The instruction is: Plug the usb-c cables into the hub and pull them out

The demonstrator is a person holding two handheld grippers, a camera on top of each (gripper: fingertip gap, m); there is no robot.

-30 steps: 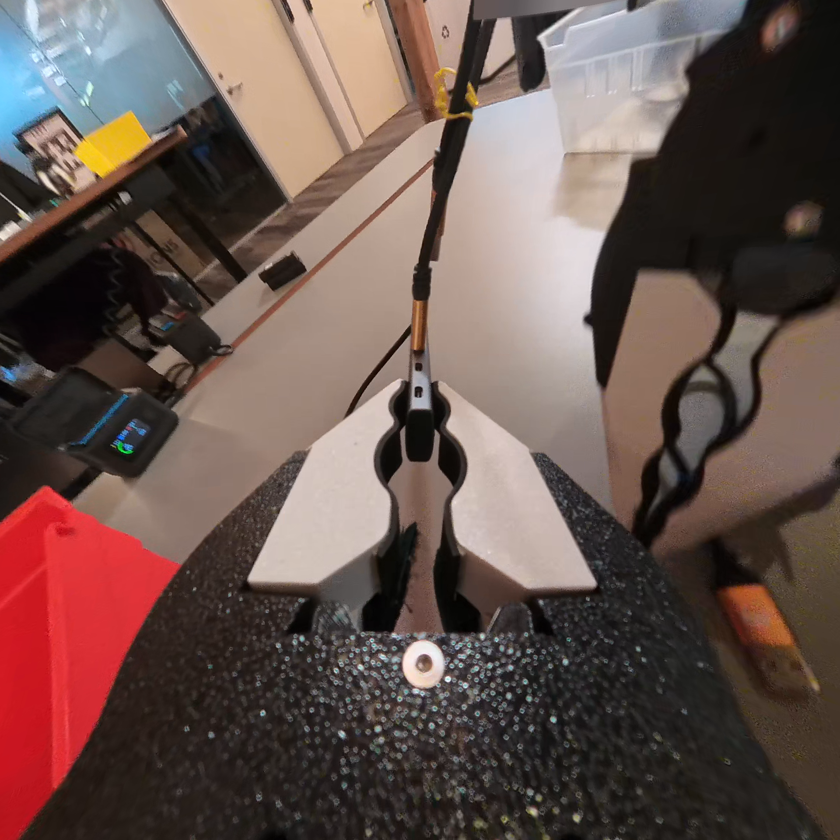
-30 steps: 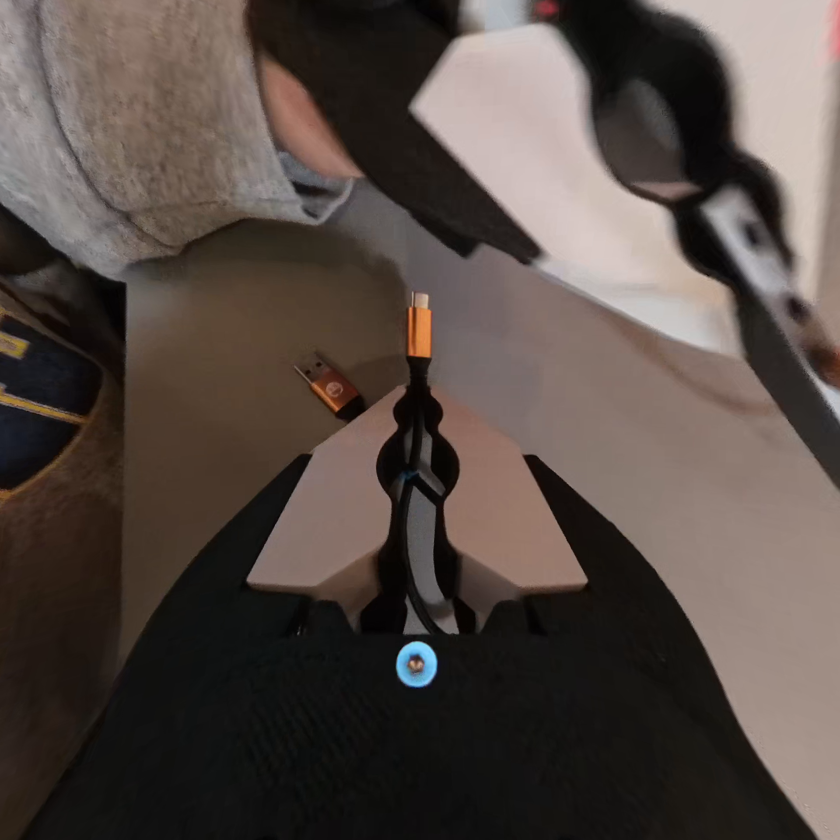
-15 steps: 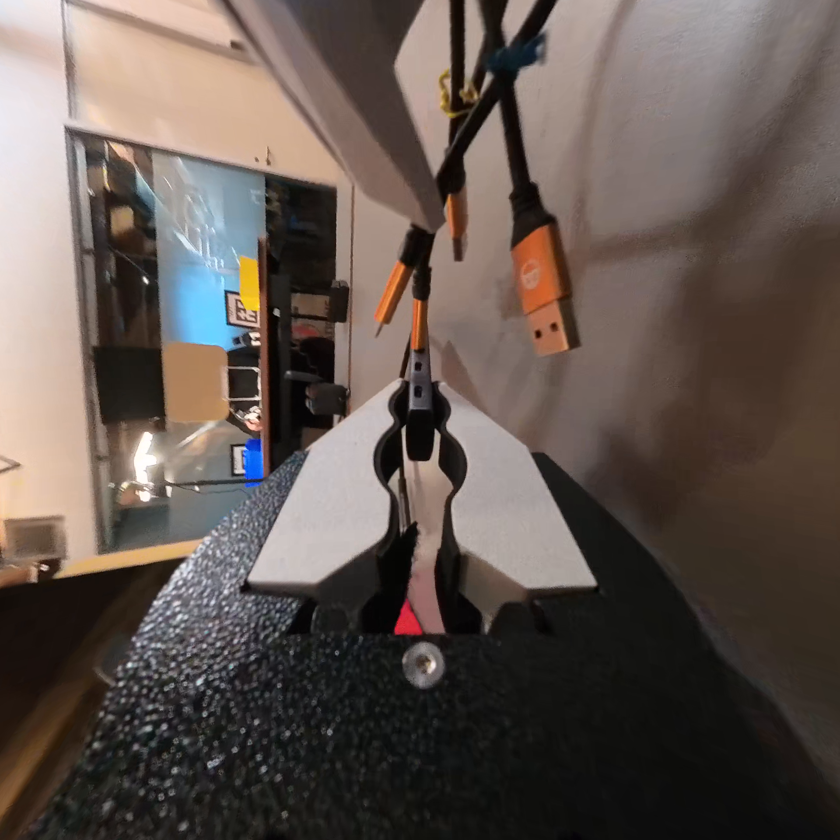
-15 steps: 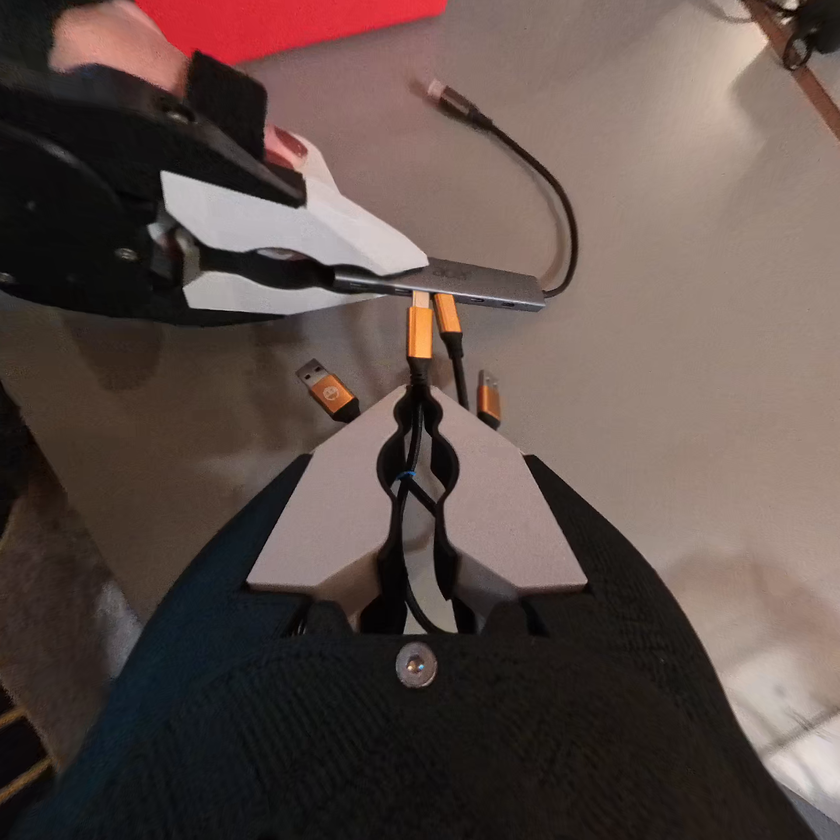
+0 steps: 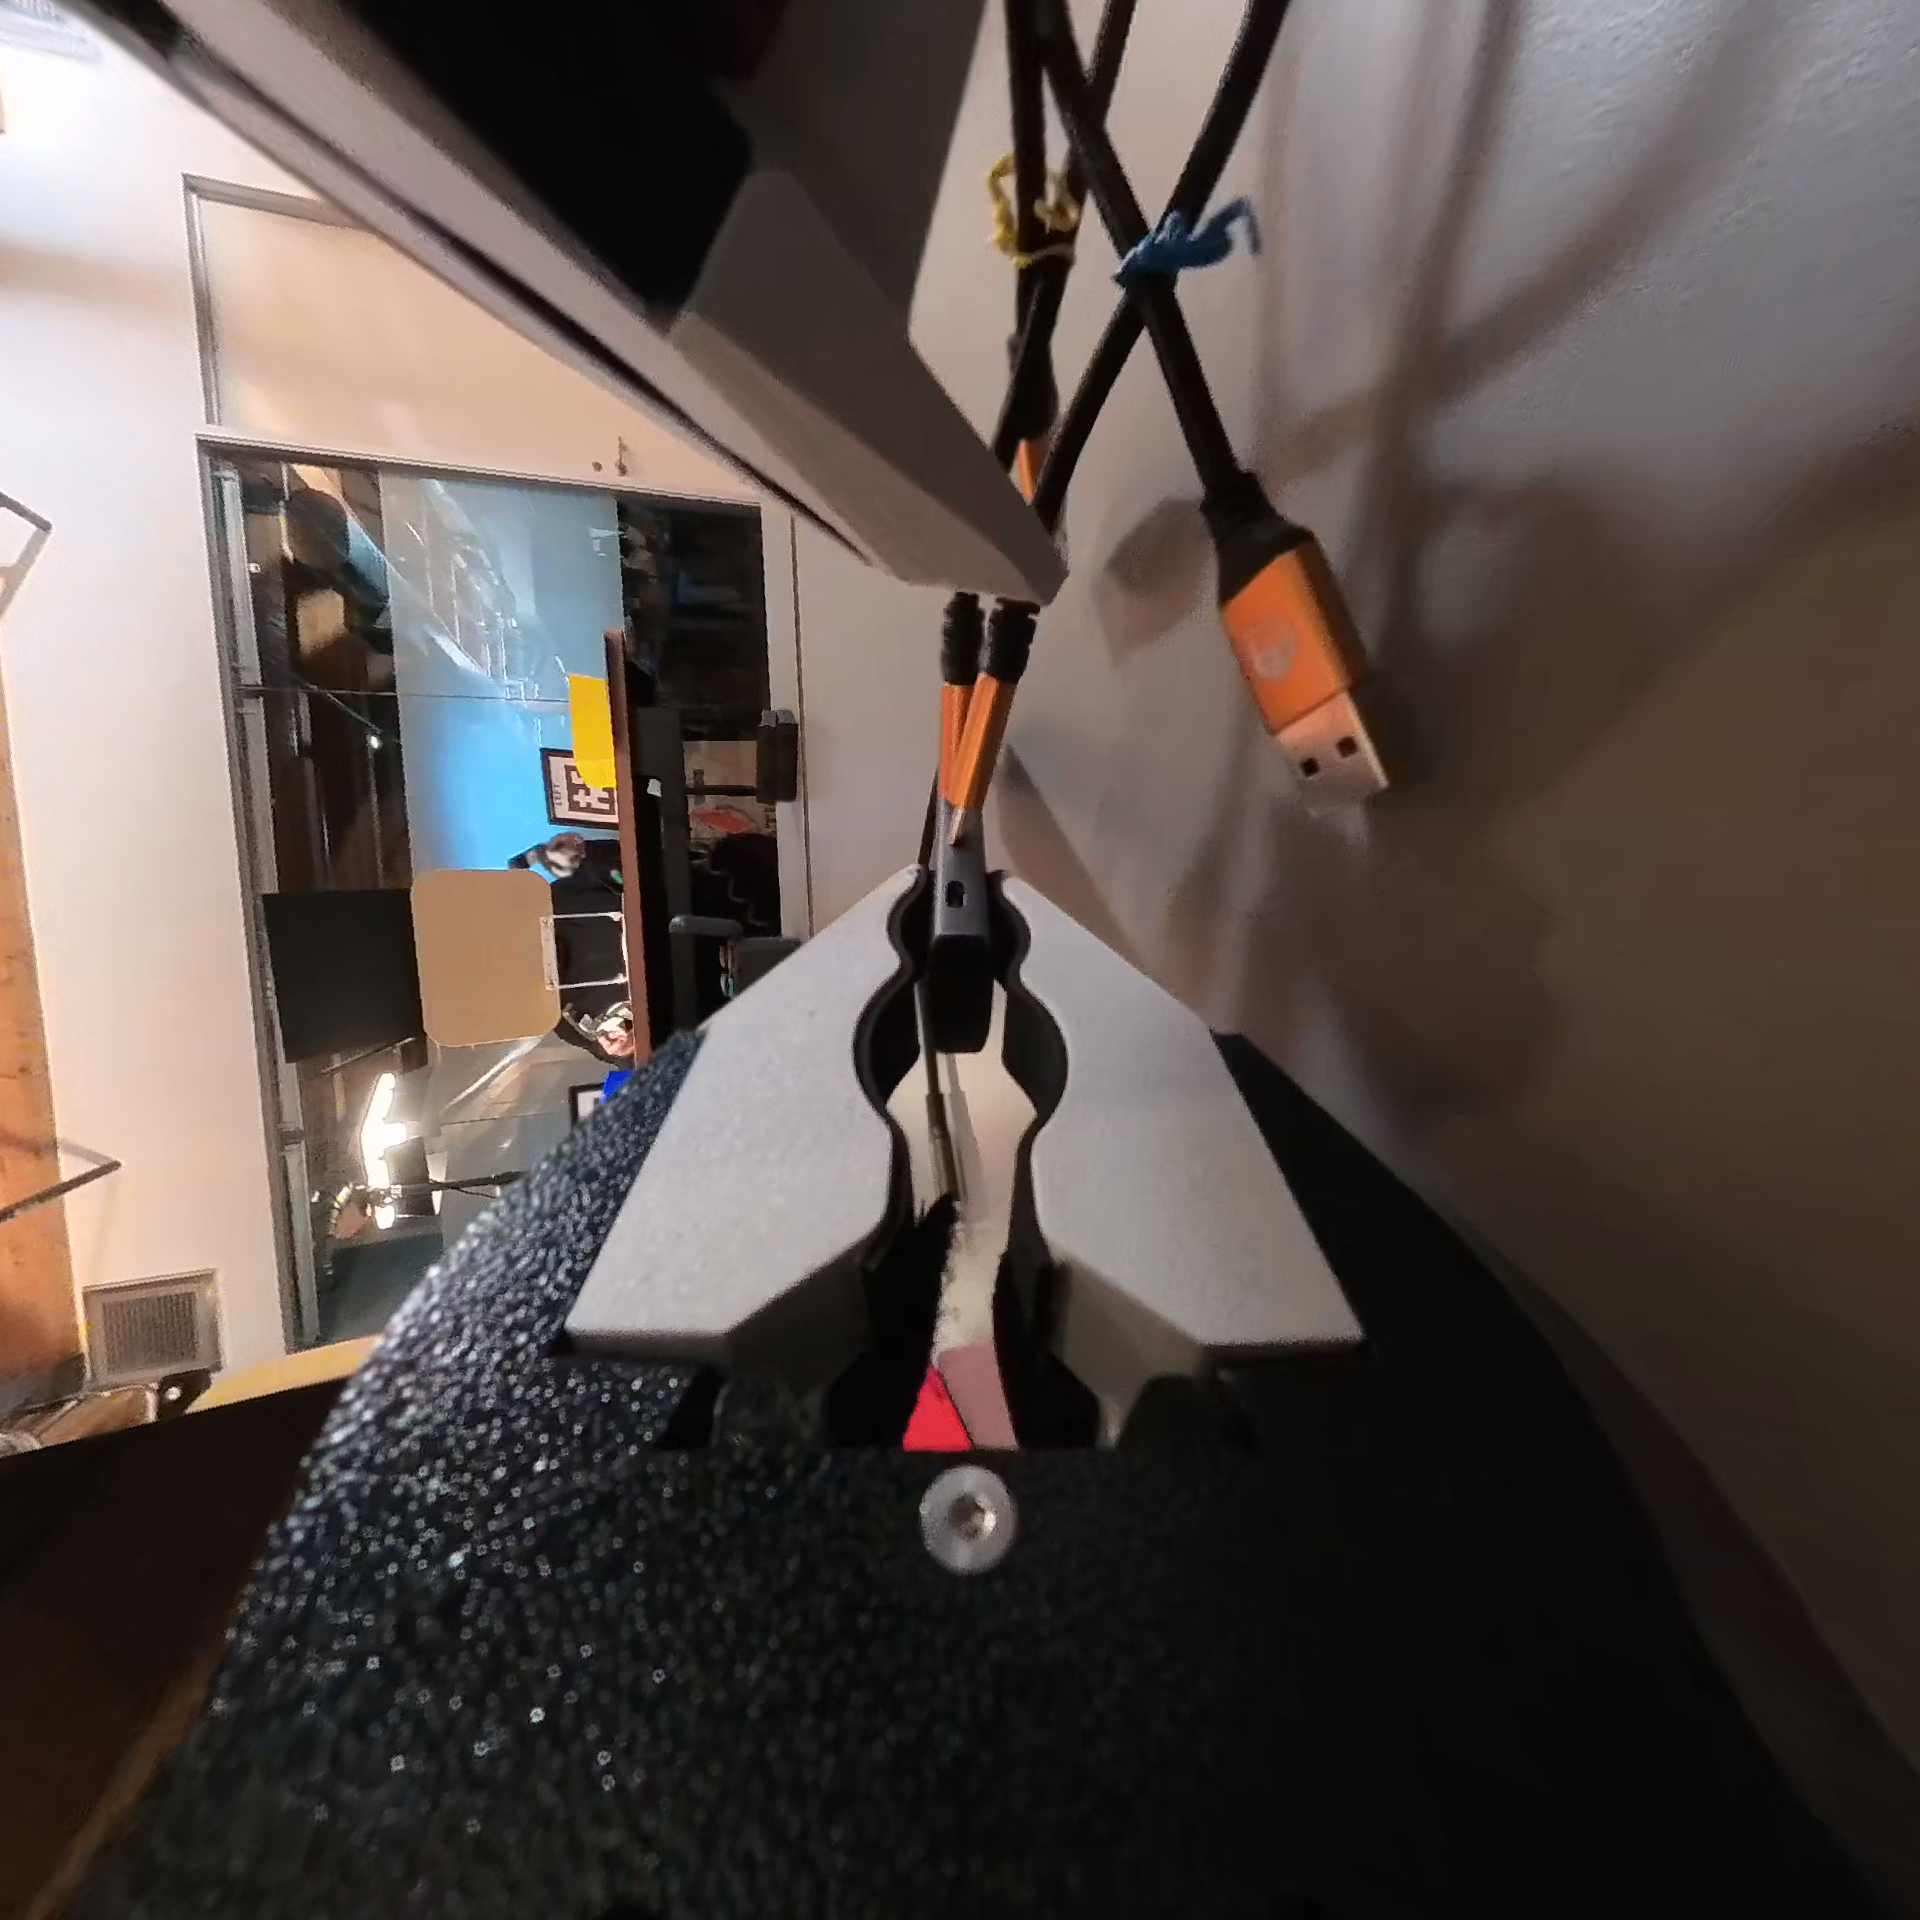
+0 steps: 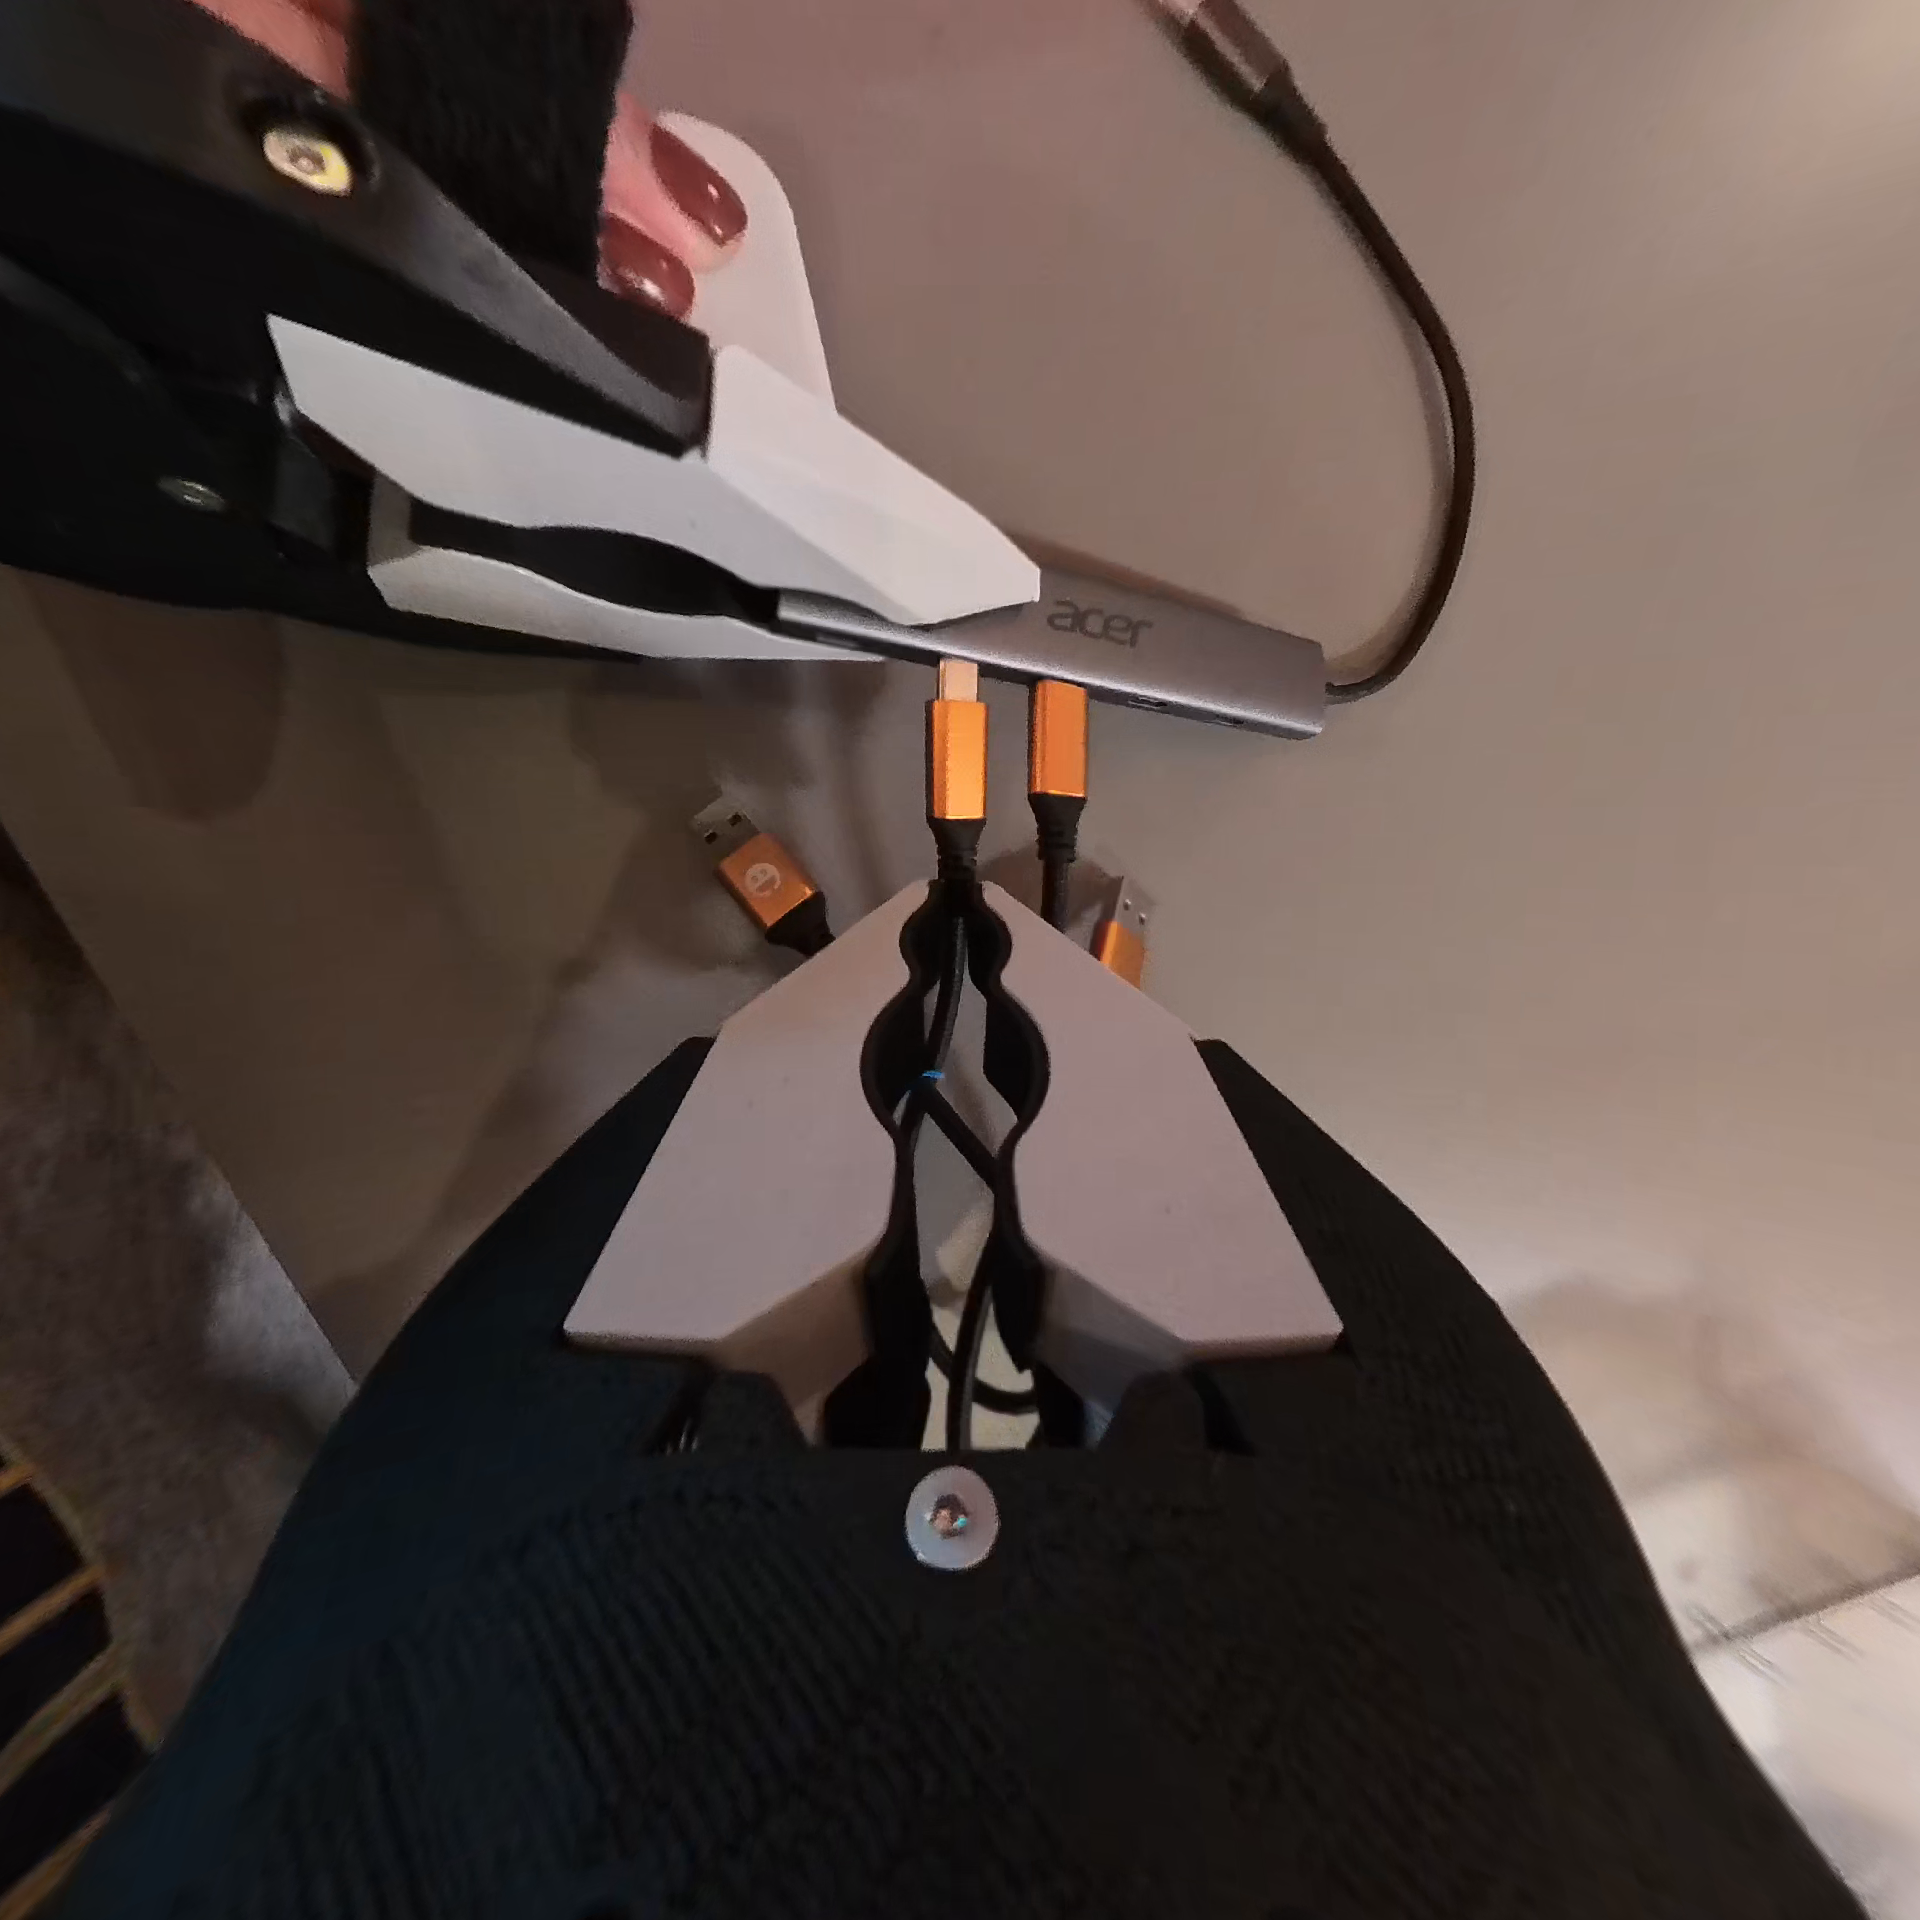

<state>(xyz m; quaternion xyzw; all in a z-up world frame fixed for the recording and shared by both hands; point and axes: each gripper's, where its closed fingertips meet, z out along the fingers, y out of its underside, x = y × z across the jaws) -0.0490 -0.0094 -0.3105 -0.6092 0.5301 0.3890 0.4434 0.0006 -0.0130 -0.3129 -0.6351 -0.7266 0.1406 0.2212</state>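
Grey hub [image 6: 1174, 655] held off the table [image 6: 1558, 935], 1 end clamped between the closed white fingers of the left gripper [image 6: 997, 597]; same hub seen end-on in the left wrist view [image 5: 961, 925], pinched at the tips of that gripper [image 5: 961, 894]. In the hub's side ports: 1 orange USB-C plug [image 6: 1058, 743] seated to its collar, and beside it, nearer the left gripper, a 2nd orange plug [image 6: 956, 758] only part-way in (metal tip still showing). Right gripper [image 6: 954, 894] closed on the black cable [image 6: 951, 862] just behind that 2nd plug. Below the hub, 2 loose orange USB-A ends [image 6: 764, 883] on the table, the other [image 6: 1122, 935] half hidden by a right finger. Hub's own lead [image 6: 1439, 436] curving away, its far end blurred and cut off at the frame edge. Cable crossings inside the right gripper hard to trace.
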